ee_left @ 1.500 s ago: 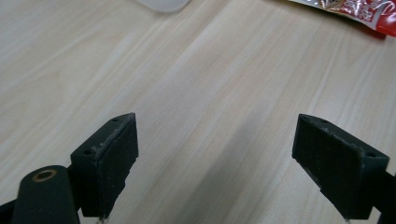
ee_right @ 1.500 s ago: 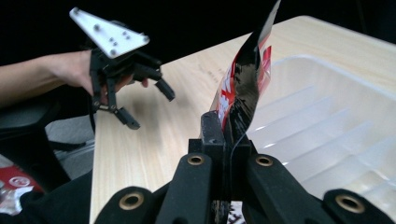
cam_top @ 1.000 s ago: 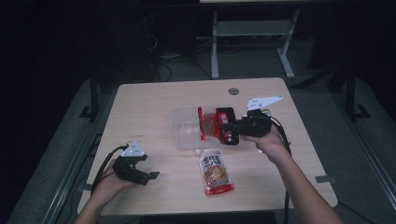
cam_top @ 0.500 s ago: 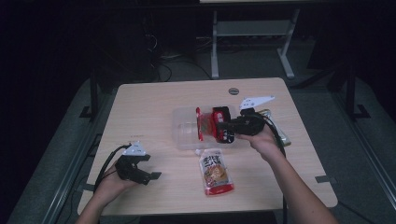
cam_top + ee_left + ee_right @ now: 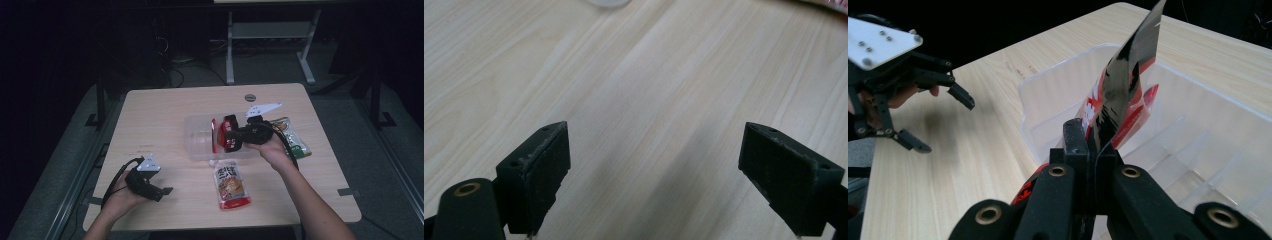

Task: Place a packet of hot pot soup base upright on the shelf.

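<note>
Clear plastic bin [image 5: 197,142] at table [image 5: 155,110] centre, ribbed inside. Red-and-black glossy snack packet [image 5: 1120,95], standing on edge over the bin, pinched in the right gripper [image 5: 1088,145]. Left gripper [image 5: 651,165] spread wide, holding nothing, over bare wood.

We see the table [image 5: 165,107] as the one bright patch in the high view; beyond its edges the floor and room sink into near black, so the light seems to fall from above. That view is soft and slightly grainy. On the table, soft shadows lie under the left gripper [image 5: 159,191]. In the left gripper view we find the wood evenly lit, with a broad diffuse shadow between the jaws. In the right gripper view the red packet [image 5: 1120,95] carries a pale sheen along its glossy back, and the clear bin [image 5: 1198,135] shows faint reflections.
</note>
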The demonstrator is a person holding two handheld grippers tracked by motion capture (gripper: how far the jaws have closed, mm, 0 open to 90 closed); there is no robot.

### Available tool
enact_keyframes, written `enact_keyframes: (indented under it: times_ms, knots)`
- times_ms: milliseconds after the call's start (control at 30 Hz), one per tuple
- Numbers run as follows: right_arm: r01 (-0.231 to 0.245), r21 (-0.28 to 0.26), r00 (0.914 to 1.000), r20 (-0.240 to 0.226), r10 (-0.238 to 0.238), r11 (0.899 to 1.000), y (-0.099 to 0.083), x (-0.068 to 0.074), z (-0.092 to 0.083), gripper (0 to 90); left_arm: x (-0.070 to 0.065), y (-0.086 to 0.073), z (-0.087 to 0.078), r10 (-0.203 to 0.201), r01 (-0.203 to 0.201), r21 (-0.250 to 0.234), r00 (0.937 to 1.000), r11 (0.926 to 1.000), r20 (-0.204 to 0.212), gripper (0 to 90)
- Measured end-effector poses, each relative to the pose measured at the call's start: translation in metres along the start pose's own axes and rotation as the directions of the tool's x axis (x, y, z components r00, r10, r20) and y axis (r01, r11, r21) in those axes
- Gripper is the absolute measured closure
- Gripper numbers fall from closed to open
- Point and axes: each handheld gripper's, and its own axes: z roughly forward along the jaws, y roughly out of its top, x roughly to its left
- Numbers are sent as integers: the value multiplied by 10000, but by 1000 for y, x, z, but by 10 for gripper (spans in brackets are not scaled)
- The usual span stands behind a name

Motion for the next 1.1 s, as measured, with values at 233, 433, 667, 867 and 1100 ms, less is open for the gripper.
enact_keyframes:
  times_ms: [233,433,667,867,1100]
  knots:
    - [26,78,9999,163,-27,10000,-1,-3,10,900,0,-2,-1,1,2,-119,9998,9999,209,138]
    - [-62,139,9998,173,59,9999,0,-9,18,900,0,-9,-7,-341,364,-513,9984,9980,461,137]
    - [-46,250,9999,111,44,9997,-1,-16,30,900,-4,-16,-12,-656,696,-768,9964,9946,528,138]
    - [-92,356,10000,32,91,9993,2,-21,39,900,-8,-24,-18,-942,987,-858,9940,9914,553,137]
    - [-203,321,9998,-56,205,9993,6,-26,46,880,-10,-33,-26,-1133,1154,-934,9932,9889,274,138]
